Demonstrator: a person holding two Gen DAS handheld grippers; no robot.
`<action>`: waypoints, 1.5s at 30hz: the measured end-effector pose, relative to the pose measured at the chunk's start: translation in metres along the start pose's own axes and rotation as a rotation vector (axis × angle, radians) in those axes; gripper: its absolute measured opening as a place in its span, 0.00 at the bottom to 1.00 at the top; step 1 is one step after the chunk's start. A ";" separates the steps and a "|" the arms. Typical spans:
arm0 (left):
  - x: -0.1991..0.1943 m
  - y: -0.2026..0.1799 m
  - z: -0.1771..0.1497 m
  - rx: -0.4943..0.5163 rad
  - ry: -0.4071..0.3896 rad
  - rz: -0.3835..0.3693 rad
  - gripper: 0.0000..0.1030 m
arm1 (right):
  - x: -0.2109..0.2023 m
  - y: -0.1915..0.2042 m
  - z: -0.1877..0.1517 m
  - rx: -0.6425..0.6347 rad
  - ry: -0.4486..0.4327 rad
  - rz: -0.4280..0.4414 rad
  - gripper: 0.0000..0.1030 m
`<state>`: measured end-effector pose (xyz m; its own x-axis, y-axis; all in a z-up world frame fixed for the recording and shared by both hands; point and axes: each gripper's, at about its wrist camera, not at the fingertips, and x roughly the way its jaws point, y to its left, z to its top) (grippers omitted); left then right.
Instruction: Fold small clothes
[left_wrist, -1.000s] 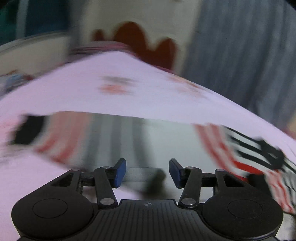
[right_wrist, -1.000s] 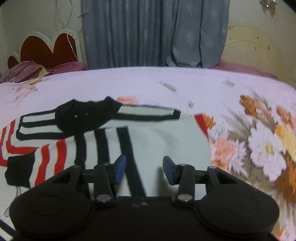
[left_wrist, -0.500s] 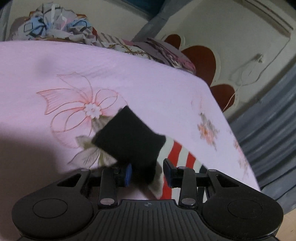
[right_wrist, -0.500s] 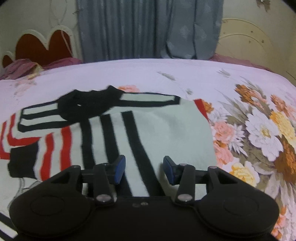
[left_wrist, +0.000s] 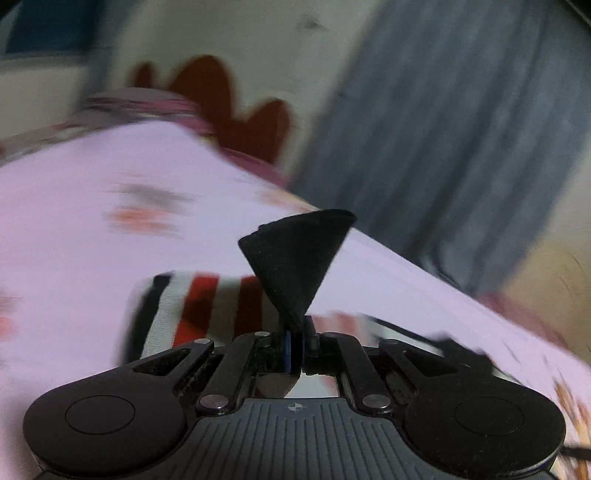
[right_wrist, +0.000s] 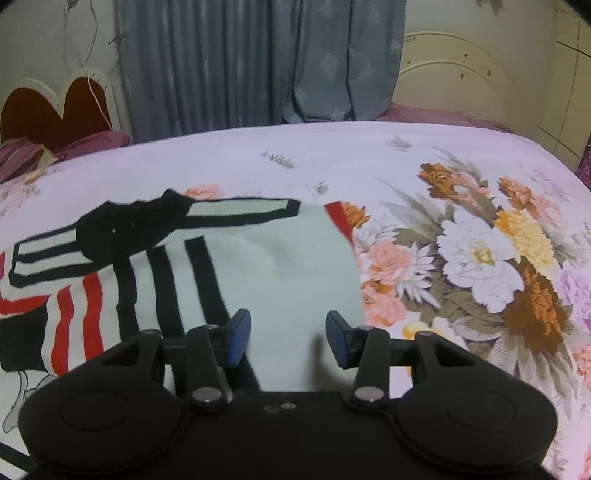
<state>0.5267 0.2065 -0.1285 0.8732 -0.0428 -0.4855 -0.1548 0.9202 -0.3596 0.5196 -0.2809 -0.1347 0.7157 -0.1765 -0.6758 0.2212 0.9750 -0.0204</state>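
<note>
No brand, label or legible writing is seen on anything. A small knitted sweater (right_wrist: 258, 273), pale mint with black stripes, red-and-white striped sleeves and black cuffs, is spread on the pink floral bedsheet (right_wrist: 369, 158). One black cuff (left_wrist: 295, 258) is clenched between the closed pads of the left gripper (left_wrist: 294, 349) and fans upward from them. The right gripper (right_wrist: 288, 339) is held released above the sweater's pale body, nothing being pressed between its blue pads.

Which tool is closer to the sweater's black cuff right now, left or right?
Left. The left tool is shut on the black cuff, which fans out above its pads. The right tool hangs open over the sweater's pale body, holding nothing.
</note>
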 end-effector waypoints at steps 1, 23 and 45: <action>0.007 -0.025 -0.005 0.048 0.018 -0.024 0.04 | -0.002 -0.002 0.001 0.003 -0.006 0.004 0.42; 0.046 -0.268 -0.129 0.568 0.275 -0.336 0.67 | 0.003 -0.062 0.000 0.183 0.021 0.227 0.64; 0.042 -0.092 -0.078 0.411 0.194 0.013 0.53 | 0.012 -0.012 0.000 0.030 -0.009 0.323 0.01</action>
<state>0.5416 0.0897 -0.1781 0.7636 -0.0663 -0.6423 0.0652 0.9975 -0.0254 0.5256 -0.2945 -0.1427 0.7580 0.1400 -0.6370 0.0012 0.9764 0.2160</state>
